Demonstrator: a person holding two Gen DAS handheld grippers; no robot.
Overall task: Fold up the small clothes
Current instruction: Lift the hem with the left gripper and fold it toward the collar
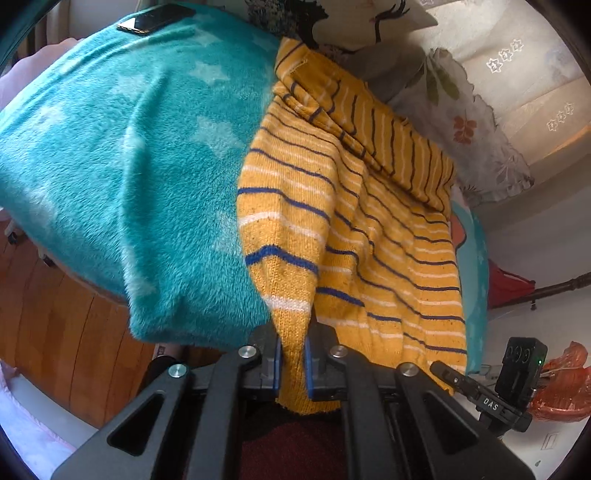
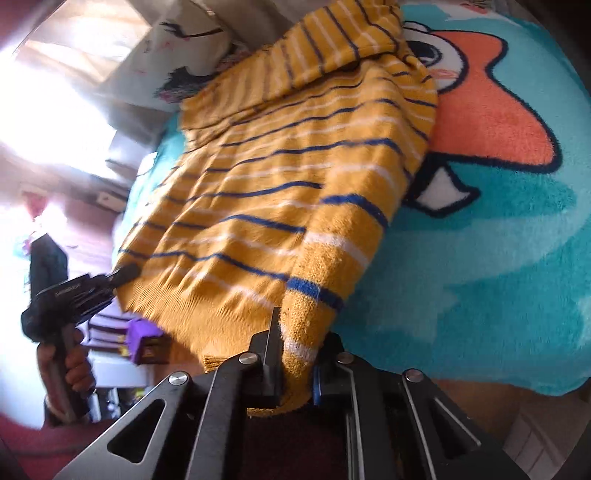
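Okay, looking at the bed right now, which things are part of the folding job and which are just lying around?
In the job:
- sweater, yellow striped
- left claw, shut on its hem
- right claw, shut on its hem

Lying about:
- blanket, under the sweater
- phone
- pillow

Black tool [image 1: 293, 365], blue pads, silver screws

Two close downward views, shared sweater [image 1: 369, 229]

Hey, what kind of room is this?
Likely a bedroom: a fleecy teal blanket spread over what seems a bed, printed pillows behind it, a wooden floor below.
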